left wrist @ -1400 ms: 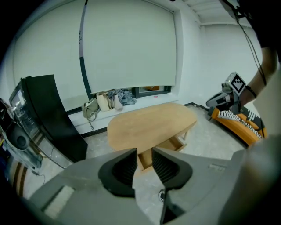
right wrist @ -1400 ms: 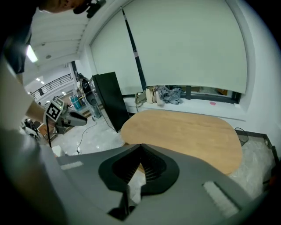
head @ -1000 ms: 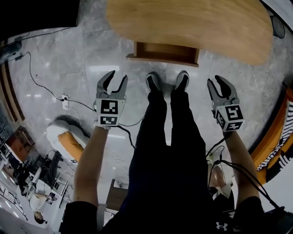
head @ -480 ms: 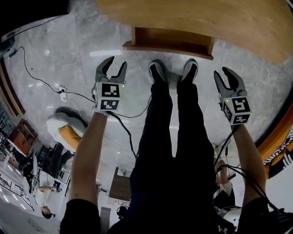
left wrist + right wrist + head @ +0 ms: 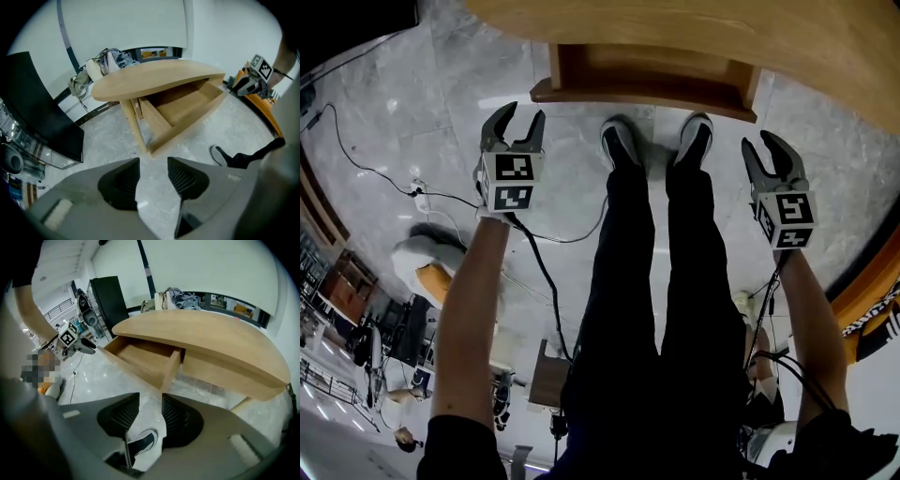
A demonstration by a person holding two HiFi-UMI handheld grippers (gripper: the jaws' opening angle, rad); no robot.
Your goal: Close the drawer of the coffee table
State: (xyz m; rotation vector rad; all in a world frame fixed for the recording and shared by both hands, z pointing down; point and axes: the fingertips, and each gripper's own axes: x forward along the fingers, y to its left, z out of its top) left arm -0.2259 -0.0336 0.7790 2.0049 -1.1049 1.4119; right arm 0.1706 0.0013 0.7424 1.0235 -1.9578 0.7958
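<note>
A wooden coffee table [image 5: 694, 28] fills the top of the head view, and its drawer [image 5: 647, 80] stands pulled out toward my feet. The left gripper view shows the drawer [image 5: 185, 112] empty and open under the oval tabletop [image 5: 154, 77]; the right gripper view shows the drawer [image 5: 143, 359] from the other side. My left gripper [image 5: 514, 122] hangs left of the drawer, open, nothing between its jaws. My right gripper [image 5: 769, 155] is right of the drawer, its jaws opening with nothing in them. Neither touches the drawer.
My two shoes [image 5: 656, 145] stand on the marble floor just before the drawer front. A black cable [image 5: 384, 173] and a power strip [image 5: 419, 197] lie on the floor at left. A black cabinet [image 5: 42, 117] stands left of the table.
Both grippers have sunk lower and closer to the drawer's level. The table and drawer have grown larger and moved up in the head view.
</note>
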